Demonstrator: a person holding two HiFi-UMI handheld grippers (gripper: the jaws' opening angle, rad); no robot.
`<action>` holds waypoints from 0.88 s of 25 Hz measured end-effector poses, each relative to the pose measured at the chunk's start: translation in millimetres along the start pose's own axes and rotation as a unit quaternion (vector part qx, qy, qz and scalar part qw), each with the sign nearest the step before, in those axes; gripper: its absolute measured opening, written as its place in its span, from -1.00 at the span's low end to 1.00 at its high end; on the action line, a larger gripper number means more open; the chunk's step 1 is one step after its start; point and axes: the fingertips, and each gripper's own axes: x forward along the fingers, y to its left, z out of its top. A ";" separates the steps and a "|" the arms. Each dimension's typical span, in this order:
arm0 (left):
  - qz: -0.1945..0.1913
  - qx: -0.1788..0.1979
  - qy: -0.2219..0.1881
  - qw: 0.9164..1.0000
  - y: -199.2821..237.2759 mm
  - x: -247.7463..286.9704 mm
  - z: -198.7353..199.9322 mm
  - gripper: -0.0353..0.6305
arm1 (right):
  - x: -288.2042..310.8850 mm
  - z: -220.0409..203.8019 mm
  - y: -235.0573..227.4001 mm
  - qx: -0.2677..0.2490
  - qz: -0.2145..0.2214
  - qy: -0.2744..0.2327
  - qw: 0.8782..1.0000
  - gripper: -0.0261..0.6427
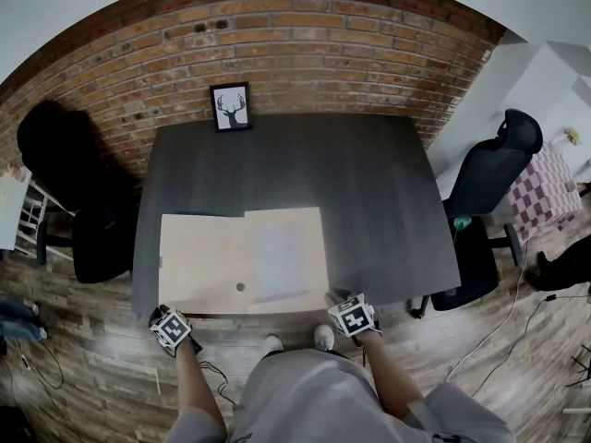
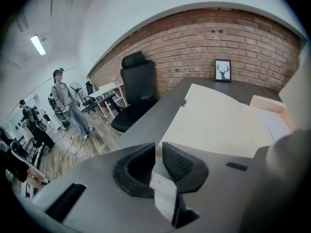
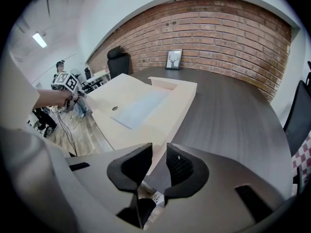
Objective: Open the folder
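1. The left tool hung at the near left corner of the tabletop. Its jaws stood a narrow gap apart and held nothing.
2. Between the two tools the folder lay flat along the tabletop's near edge. It already looked spread into two beige panels, with a pale sheet on the right one.
3. It looked like thin card, so probably light, fairly stiff but easy to crease, and likely to slide on the smooth tabletop. The best hold seemed to be a free outer edge of a panel, pinched shallowly while the other panel was pressed down.
4. Its long axis ran side to side, parallel to the near edge. The fold ran away from the person, toward the brick wall.
5. The right tool hovered beside the folder's near right corner. Its jaws were also slightly parted and empty.
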 end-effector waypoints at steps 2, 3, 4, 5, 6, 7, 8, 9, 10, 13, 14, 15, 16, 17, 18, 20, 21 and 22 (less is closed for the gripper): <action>0.012 0.007 0.006 1.000 2.8 0.5 -0.5 -0.75 | 0.2 0.0 -0.2 -0.002 0.000 0.001 1.000 -0.67; 0.018 0.013 0.008 1.000 3.4 -1.9 0.4 -0.79 | 0.3 0.0 -0.2 -0.003 0.000 0.001 1.000 -0.67; 0.022 0.017 0.008 1.000 3.0 -5.6 2.6 -0.79 | 0.4 0.0 0.0 -0.004 0.000 0.001 1.000 -0.67; 0.023 0.017 0.005 1.000 2.6 -7.7 4.8 -0.80 | 0.4 0.0 0.1 -0.004 0.000 0.001 1.000 -0.67; 0.023 0.016 -0.001 1.000 2.6 -7.9 6.9 -0.81 | 0.4 0.0 0.1 -0.005 0.000 0.001 1.000 -0.67; 0.023 0.016 -0.009 1.000 2.9 -8.3 10.2 -0.84 | 0.3 0.2 0.2 -0.006 0.000 0.001 1.000 -0.67; 0.023 0.018 -0.018 0.999 3.3 -9.6 14.9 -0.86 | -0.1 0.7 0.3 -0.006 0.000 0.002 1.000 -0.67; 0.024 0.022 -0.027 0.999 3.9 -12.3 20.1 -0.87 | -0.9 1.5 0.5 -0.007 -0.001 0.002 1.000 -0.67; 0.025 0.024 -0.033 0.999 4.9 -16.4 25.3 -0.88 | -1.5 2.0 0.7 -0.007 -0.001 0.002 1.000 -0.67; 0.026 0.026 -0.054 0.998 10.2 -35.8 42.2 -0.88 | -0.3 0.1 1.8 -0.001 -0.001 0.001 1.000 -0.67; 0.025 0.026 -0.064 0.997 11.6 -43.1 48.1 -0.88 | -0.2 -0.3 1.9 0.001 0.000 0.002 1.000 -0.67; 0.023 0.027 -0.074 0.997 12.6 -50.4 54.0 -0.88 | -0.4 -0.3 1.4 0.003 -0.001 0.002 1.000 -0.68; 0.021 0.028 -0.084 0.996 13.5 -57.6 60.5 -0.88 | -0.8 -0.1 0.6 0.005 -0.002 0.002 1.000 -0.69; 0.020 0.028 -0.096 0.995 14.4 -64.6 67.4 -0.88 | -1.5 0.6 -0.2 0.007 -0.003 0.002 1.000 -0.69; 0.019 0.027 -0.107 0.994 15.1 -71.3 74.5 -0.88 | -2.8 2.0 -0.9 0.009 -0.004 0.002 1.000 -0.69; 0.015 0.020 -0.128 0.991 15.0 -84.3 89.7 -0.88 | -7.1 7.9 -2.4 0.012 -0.007 -0.005 1.000 -0.71; 0.011 0.016 -0.140 0.990 13.3 -91.3 98.3 -0.88 | -9.1 11.9 -3.4 0.015 -0.009 -0.012 1.000 -0.72; 0.004 0.013 -0.155 0.988 10.0 -99.3 107.9 -0.88 | -11.5 17.0 -4.6 0.018 -0.012 -0.021 1.000 -0.73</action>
